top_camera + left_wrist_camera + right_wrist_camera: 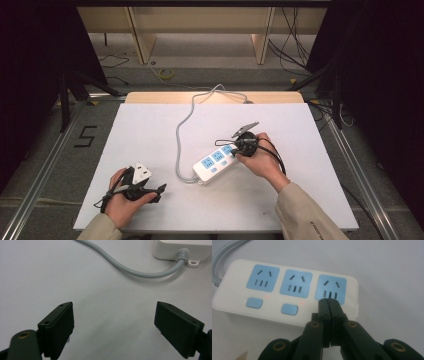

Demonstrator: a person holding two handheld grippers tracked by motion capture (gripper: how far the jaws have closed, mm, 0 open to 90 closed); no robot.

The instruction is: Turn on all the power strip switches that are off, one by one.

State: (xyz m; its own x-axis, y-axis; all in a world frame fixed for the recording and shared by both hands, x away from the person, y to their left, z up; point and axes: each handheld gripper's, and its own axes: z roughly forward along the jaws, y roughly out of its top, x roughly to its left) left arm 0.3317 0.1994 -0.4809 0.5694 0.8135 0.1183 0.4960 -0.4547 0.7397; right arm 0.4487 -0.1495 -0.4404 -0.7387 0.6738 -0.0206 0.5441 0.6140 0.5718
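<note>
Right gripper (329, 301) fingers clenched on nothing over unlabelled power strip (274, 310); left gripper (113, 322) fingers released; floor mark "5" (86, 136).

White three-socket power strip (287, 295), flat

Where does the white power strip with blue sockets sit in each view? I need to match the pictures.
High view: the white plastic power strip with blue sockets lies diagonally at the table's centre, its right end under the right tongs.
Left gripper view: one white corner at the top right edge.
Right gripper view: spans the upper left and middle, shut tongs at its rightmost socket.
Shared landmark: its grey cable.
</note>
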